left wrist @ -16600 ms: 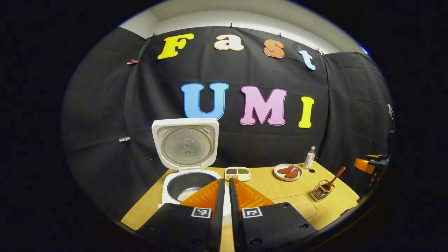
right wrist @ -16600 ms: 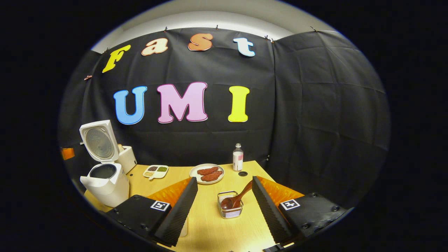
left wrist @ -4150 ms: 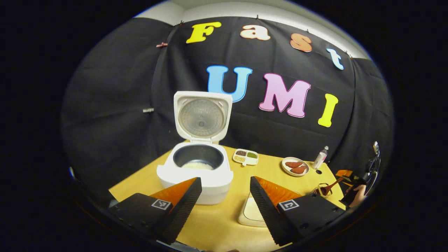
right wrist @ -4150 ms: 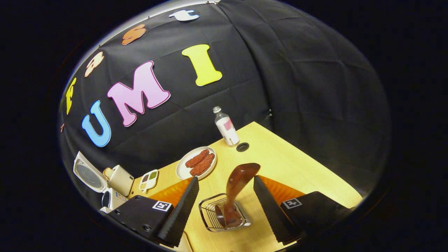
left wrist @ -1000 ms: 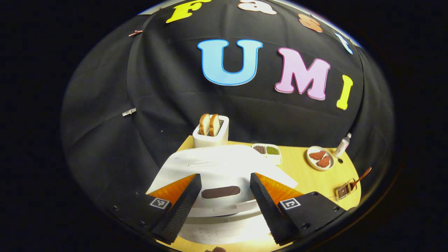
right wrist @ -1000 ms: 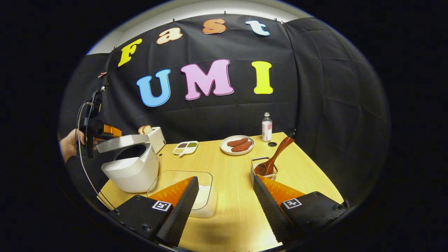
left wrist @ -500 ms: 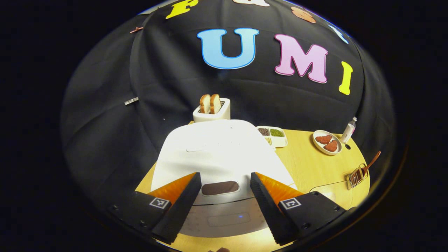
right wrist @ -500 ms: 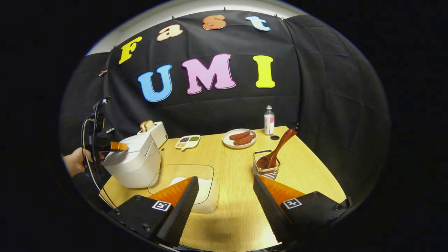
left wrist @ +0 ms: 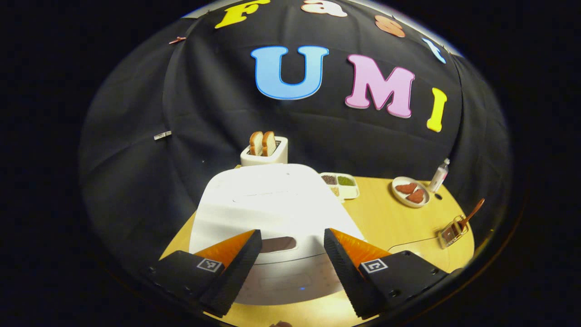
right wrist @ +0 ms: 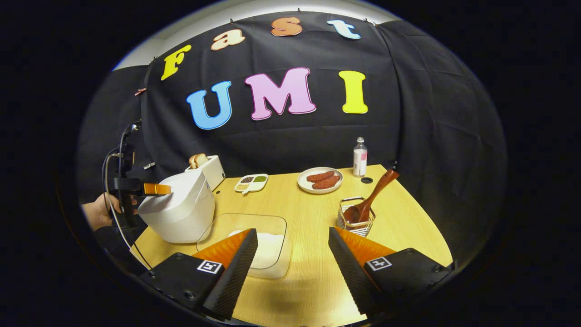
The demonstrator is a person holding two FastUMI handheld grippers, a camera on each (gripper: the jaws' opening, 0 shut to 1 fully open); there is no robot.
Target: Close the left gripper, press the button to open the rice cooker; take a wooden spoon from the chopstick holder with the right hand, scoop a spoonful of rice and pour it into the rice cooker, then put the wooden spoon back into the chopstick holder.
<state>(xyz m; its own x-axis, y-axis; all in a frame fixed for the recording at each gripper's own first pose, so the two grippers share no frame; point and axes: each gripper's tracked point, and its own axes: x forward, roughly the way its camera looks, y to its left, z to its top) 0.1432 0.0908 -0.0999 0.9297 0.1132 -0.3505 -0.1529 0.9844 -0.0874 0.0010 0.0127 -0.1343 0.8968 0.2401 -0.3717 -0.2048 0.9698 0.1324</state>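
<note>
The white rice cooker [left wrist: 272, 200] stands with its lid down, and a dark oval button [left wrist: 278, 244] shows on its front. My left gripper [left wrist: 290, 247] is open, one finger on each side of that button, just above the lid's front edge. From the right gripper view, the left gripper [right wrist: 155, 188] sits at the top left edge of the cooker [right wrist: 179, 211], held by a hand [right wrist: 97, 213]. The wooden spoon [right wrist: 374, 193] leans in the wire chopstick holder [right wrist: 356, 222]. My right gripper [right wrist: 292, 247] is open and holds nothing, low over the table, in front of a clear container of rice [right wrist: 258, 245].
A toaster with bread [right wrist: 206, 170] stands behind the cooker. Along the back of the table are a divided dish of beans [right wrist: 251, 182], a plate of meat [right wrist: 320, 180] and a small bottle [right wrist: 360, 163]. The table [right wrist: 308, 281] ends close on the right.
The cooker's lid has come down from half raised to fully shut under the left gripper. The right gripper has shifted slightly, and the spoon still rests in its holder.
</note>
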